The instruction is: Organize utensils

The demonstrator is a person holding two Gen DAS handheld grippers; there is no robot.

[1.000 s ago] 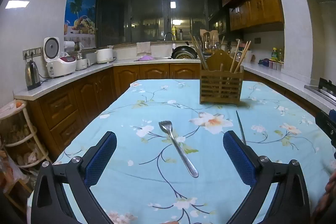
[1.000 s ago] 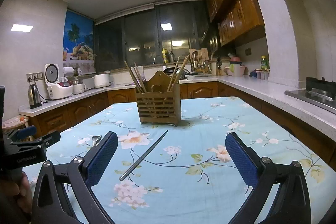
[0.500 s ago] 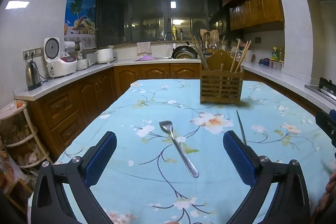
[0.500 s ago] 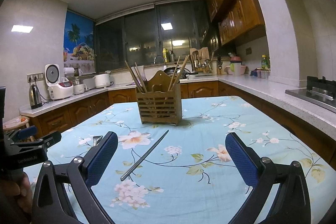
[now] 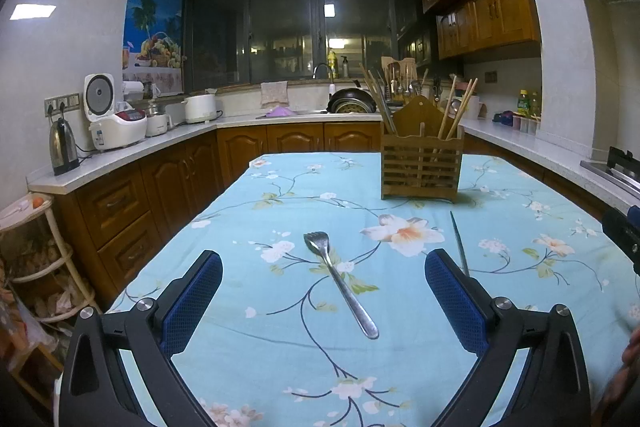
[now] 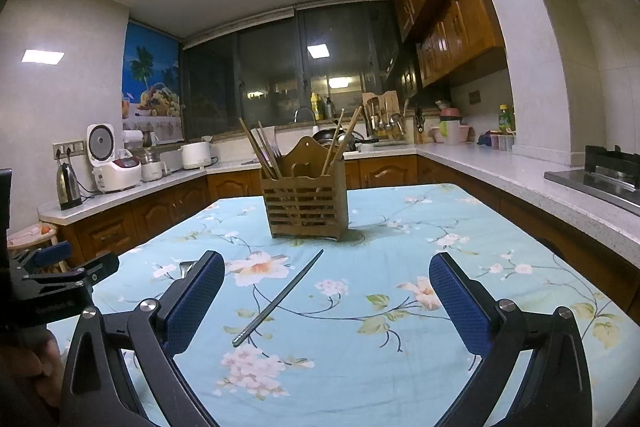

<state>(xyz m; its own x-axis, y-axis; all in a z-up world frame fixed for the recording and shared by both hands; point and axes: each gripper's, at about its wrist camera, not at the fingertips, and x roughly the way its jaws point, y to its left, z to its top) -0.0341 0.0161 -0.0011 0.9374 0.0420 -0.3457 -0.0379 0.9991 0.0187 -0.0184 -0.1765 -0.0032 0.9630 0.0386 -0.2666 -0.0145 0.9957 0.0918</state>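
A metal fork lies flat on the flowered blue tablecloth, straight ahead of my open left gripper, tines pointing away. A single metal chopstick lies ahead of my open right gripper; the left wrist view shows the chopstick just right of the fork. Further back stands a wooden slatted utensil holder with several wooden chopsticks leaning in it, the same holder being central in the right wrist view. Neither gripper holds anything. The fork's tines peek past the right gripper's left finger.
The table fills the foreground, edged by wooden cabinets and a white counter. A kettle, a rice cooker and pots stand on the left counter. A stove sits at the right. A wire rack stands left of the table.
The right wrist view has shifted slightly, so the holder and chopstick sit a little lower in it. The left wrist view shows no change.
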